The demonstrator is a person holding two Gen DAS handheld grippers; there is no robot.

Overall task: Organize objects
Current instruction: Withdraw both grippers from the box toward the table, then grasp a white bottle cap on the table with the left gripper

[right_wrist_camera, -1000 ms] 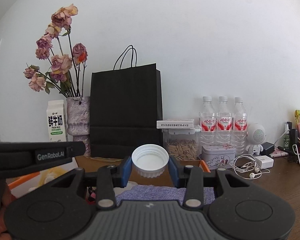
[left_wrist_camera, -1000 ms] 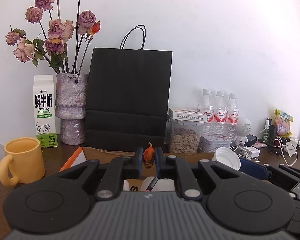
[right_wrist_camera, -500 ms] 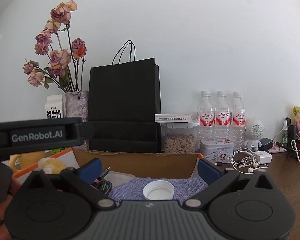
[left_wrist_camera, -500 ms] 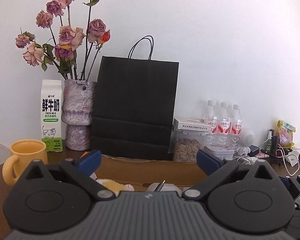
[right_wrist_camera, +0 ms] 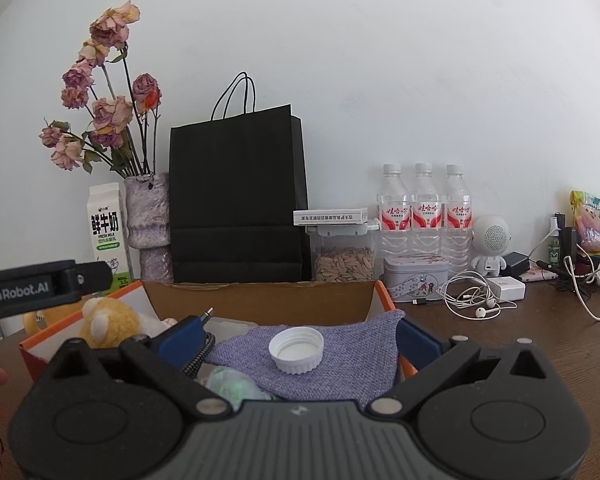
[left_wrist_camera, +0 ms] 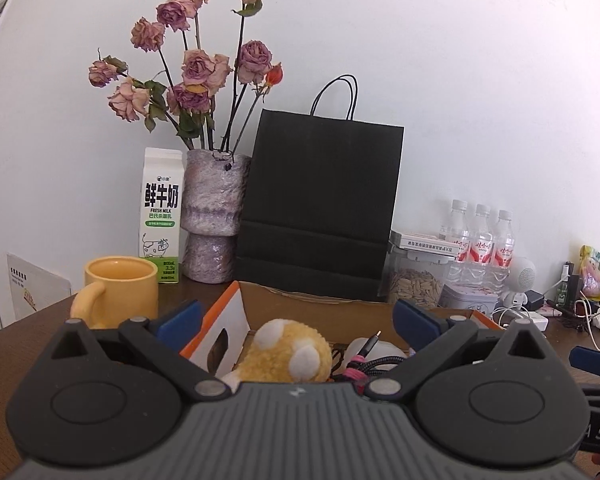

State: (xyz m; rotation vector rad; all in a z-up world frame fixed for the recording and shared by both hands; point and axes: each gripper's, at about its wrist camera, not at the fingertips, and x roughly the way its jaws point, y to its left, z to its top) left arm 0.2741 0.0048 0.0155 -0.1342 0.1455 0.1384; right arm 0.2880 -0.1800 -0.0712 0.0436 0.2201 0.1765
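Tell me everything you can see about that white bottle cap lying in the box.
The white cap is a round plastic screw lid with a ribbed side wall. It lies upside down, open side up, showing its hollow inside. It rests on a purple-grey woven cloth inside the cardboard box. The right claw stands wide open around it, neither pad touching it. Nothing else touches the cap.

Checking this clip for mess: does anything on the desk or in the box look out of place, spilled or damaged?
Nothing is spilled or broken. A loose white cap lies open side up on the purple cloth in the cardboard box, with no matching bottle beside it. White earphones lie tangled on the desk.
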